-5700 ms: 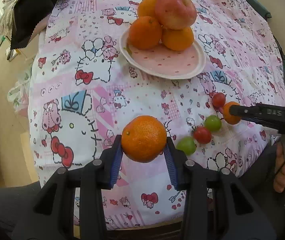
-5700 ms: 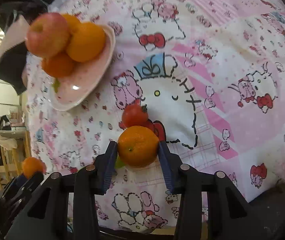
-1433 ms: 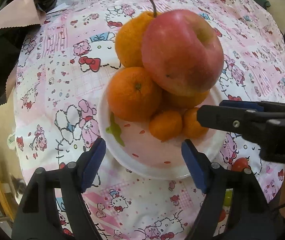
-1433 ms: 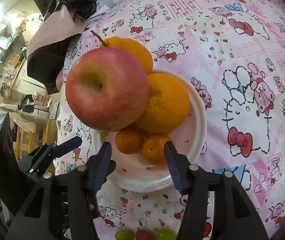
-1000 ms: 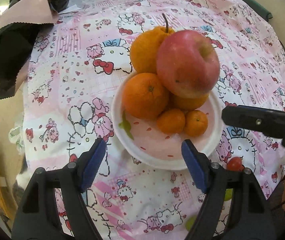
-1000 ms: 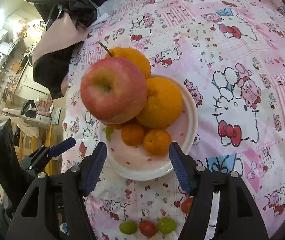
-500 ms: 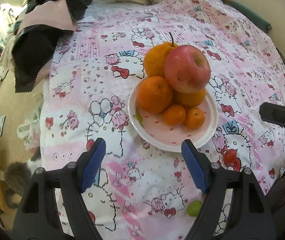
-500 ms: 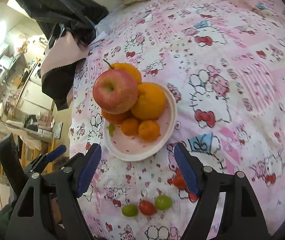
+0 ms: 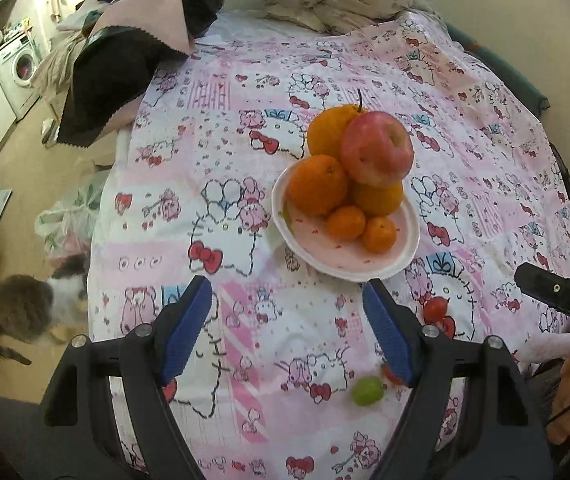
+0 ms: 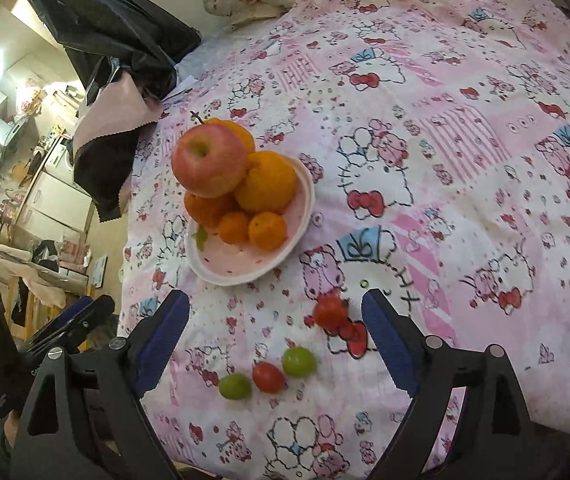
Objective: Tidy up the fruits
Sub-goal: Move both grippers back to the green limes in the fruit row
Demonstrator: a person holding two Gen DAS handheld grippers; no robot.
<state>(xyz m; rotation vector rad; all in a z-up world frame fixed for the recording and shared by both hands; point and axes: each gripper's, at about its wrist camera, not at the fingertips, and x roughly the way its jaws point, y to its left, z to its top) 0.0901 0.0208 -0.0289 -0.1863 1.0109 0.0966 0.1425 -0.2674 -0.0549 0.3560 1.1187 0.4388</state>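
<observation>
Right wrist view: the right gripper (image 10: 273, 344) points down at the patterned cloth (image 10: 465, 128); its jaws are opening and nothing is between them.
Left wrist view: the left gripper (image 9: 289, 328) hangs over the near edge of the cloth with its jaws apart and empty; only the tip of the other gripper shows at the right border.
Plate: the pink plate (image 10: 241, 264) sits near the middle of the cloth and holds an apple (image 10: 209, 160) stacked on top of three big oranges (image 10: 271, 186), with two small mandarins (image 10: 267, 231) in front.
Loose fruit: a red tomato (image 10: 327, 312) lies nearest the plate; closer to the camera a green grape (image 10: 299, 361), a second small tomato (image 10: 269, 377) and another green grape (image 10: 235, 386) lie in a short row, touching or nearly so.
Where they lie: all four are on the cloth, apart from the plate, just ahead of the right fingertips.
Likely handling: light, round and smooth, so they will probably roll or squirt out of a hard pinch; the skins look thin and could split.
Where to hold: across the widest part of each, pads on opposite sides, closing gently.
Cloth: soft and wrinkled, so a fingertip pressed down beside a fruit may drag a fold with it.
Stack risk: the apple looks perched; a nudge to the plate could topple it.
</observation>
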